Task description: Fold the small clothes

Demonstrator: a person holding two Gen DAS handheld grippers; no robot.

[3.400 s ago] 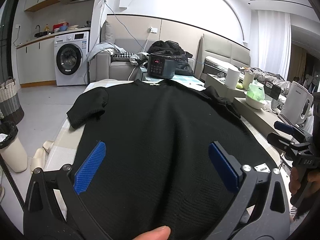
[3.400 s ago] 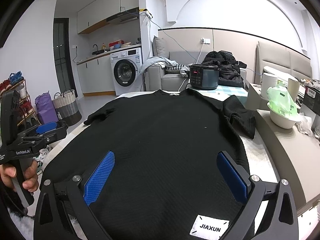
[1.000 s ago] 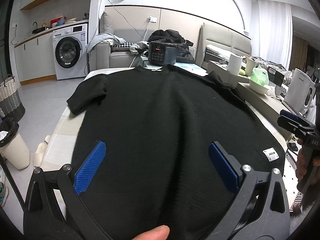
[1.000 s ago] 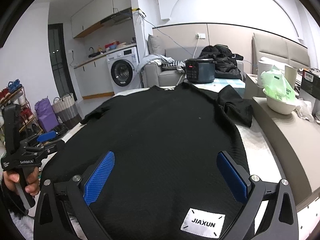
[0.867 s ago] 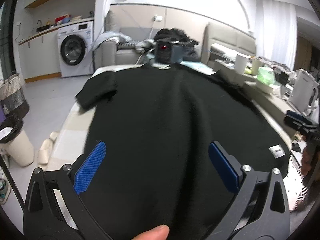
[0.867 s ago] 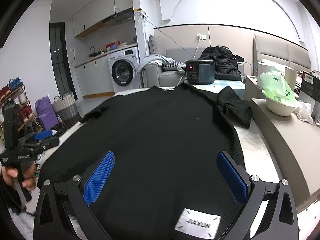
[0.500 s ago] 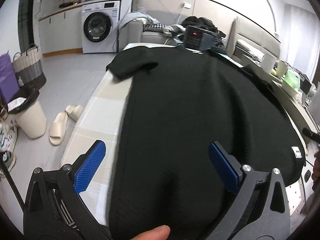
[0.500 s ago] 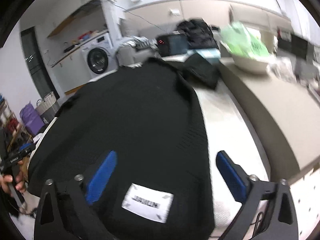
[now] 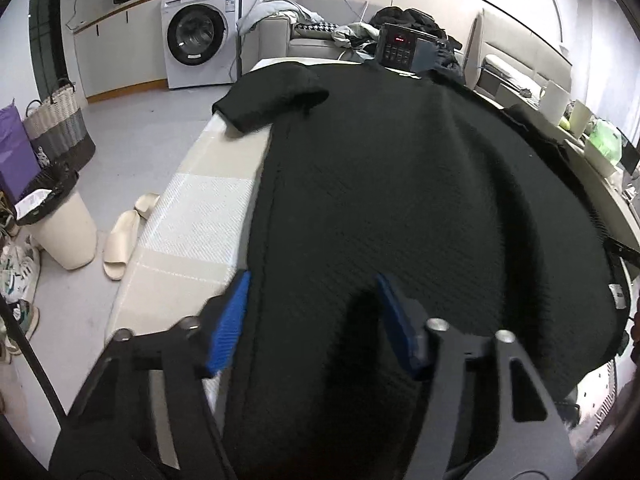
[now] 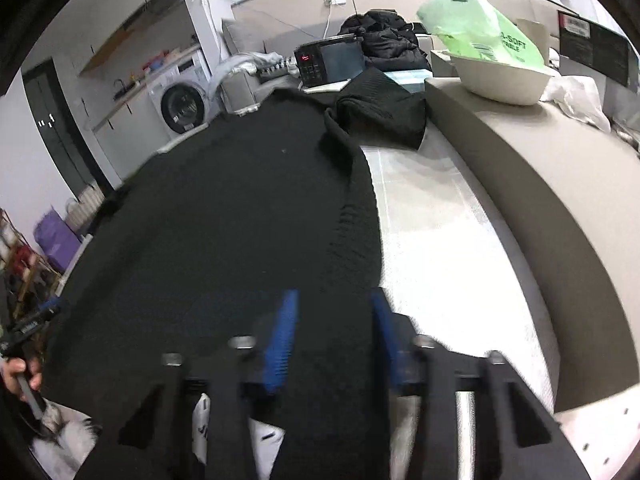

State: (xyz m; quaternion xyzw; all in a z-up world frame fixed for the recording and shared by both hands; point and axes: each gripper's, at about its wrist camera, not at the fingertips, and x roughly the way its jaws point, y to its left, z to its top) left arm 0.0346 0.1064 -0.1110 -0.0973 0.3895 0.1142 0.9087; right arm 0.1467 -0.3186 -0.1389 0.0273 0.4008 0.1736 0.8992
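1. Both of your grippers have dropped from over the middle of the black knit T-shirt [image 9: 400,184] out to its two lower corners, left and right, since the earlier pictures.
2. The shirt lies flat on the pale checked table [image 9: 192,216], collar toward 12 o'clock by the rice cooker [image 9: 404,46].
3. Your left gripper [image 9: 312,320] is closing with its blue pads about half apart. The side seam runs between them, and the outer pad hangs over bare table at 9 o'clock. If it shuts there, you may catch only the seam edge, or one layer.
4. Your right gripper [image 10: 332,340] is closing, its pads nearly together around the right hem. I cannot tell whether they press yet. A thin bite could slip once you lift.
5. The right sleeve [image 10: 380,112] is bunched at 12 o'clock, so a fold could trap that lump.
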